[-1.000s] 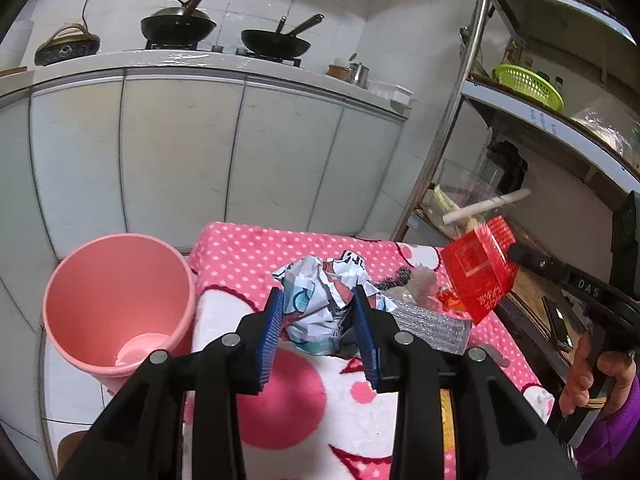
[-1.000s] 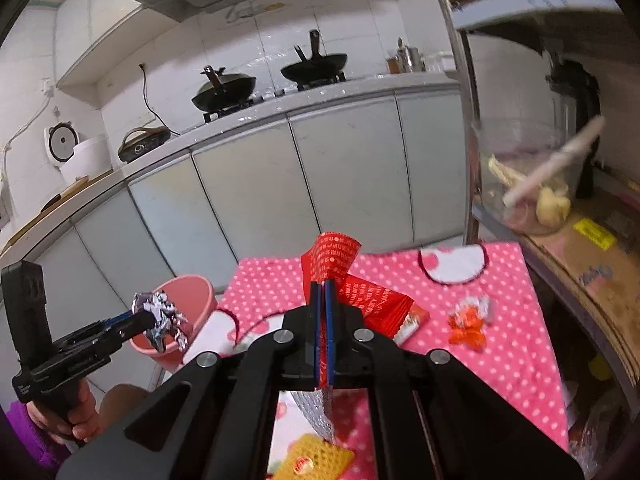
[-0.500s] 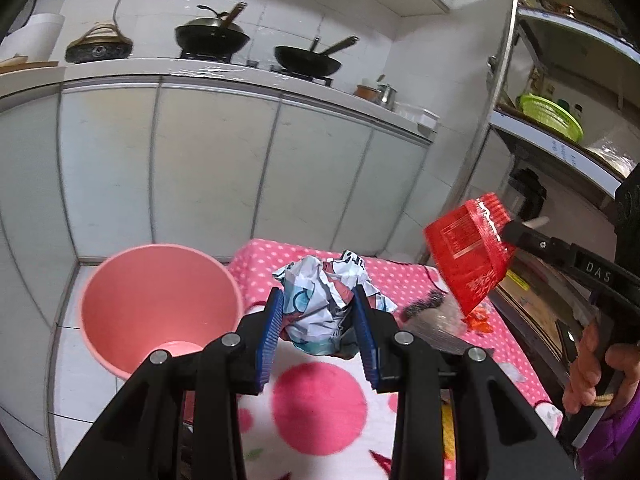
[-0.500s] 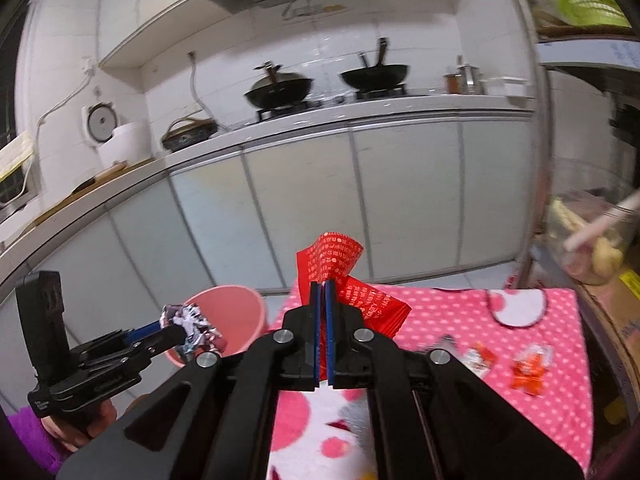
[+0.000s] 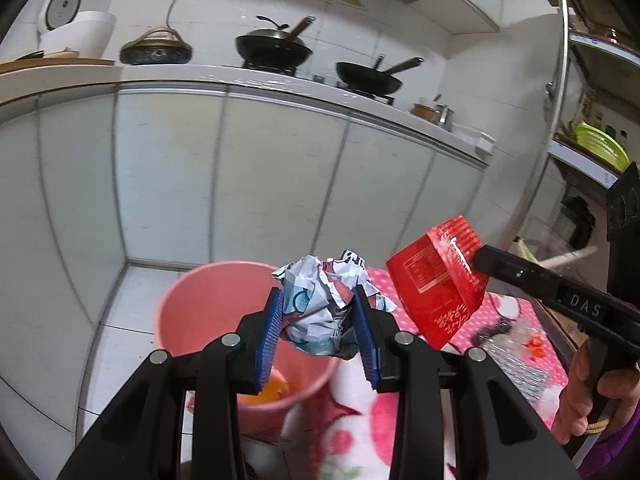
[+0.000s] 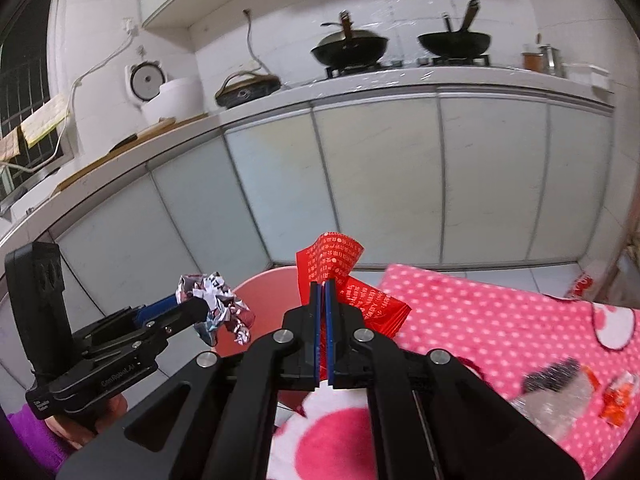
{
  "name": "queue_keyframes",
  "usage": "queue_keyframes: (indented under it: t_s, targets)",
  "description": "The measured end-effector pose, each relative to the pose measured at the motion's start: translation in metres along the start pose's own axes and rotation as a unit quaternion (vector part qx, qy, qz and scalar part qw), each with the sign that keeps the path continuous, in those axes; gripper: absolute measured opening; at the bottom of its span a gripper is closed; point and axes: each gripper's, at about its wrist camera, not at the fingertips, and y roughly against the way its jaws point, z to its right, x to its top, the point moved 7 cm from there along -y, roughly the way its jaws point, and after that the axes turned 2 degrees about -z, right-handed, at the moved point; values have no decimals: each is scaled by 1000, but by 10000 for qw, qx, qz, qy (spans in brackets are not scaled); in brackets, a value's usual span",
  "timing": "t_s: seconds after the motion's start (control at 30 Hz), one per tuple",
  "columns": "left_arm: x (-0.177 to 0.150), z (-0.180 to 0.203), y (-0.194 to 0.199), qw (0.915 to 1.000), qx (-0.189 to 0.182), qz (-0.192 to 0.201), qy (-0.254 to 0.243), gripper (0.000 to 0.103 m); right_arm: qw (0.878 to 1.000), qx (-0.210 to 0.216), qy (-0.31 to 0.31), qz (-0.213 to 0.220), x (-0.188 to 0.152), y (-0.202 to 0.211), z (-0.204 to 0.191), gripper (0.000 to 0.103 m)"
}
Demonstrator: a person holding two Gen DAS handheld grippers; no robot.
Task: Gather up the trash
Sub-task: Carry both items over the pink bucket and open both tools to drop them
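Two woks [image 5: 273,46], rice cooker [image 5: 74,30]

Pink polka-dot tablecloth [image 6: 480,304], silver wrapper [image 5: 516,372] and orange scraps [image 6: 618,400] lying on it

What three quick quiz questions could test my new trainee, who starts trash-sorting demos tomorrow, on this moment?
1. True or false: the left gripper is shut on the crumpled wrapper.
2. What does the right gripper hold? A) red wrapper B) yellow sponge C) nothing
3. What colour is the bin beneath the crumpled wrapper?

Key: 1 true; 2 A; 3 pink.
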Motion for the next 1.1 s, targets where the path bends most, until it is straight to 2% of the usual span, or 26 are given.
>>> queue_keyframes:
  t_s: [0.23, 0.57, 0.83, 1.1]
  targets:
    - [-1, -32, -14, 9996, 203, -66, 185, 34, 9995, 134, 112, -248, -1, -39, -15, 3]
    - [-8, -62, -43, 9984, 295, -239, 413, 34, 9976, 222, 79, -649, -6, -95, -17, 3]
    - [-18, -73, -75, 9966, 305, -515, 570, 34, 9948, 233, 48, -990, -20, -137, -17, 3]
    - [-37, -82, -99, 9924, 460, -924, 665, 38, 9911, 309, 39, -1293, -38, -158, -23, 3]
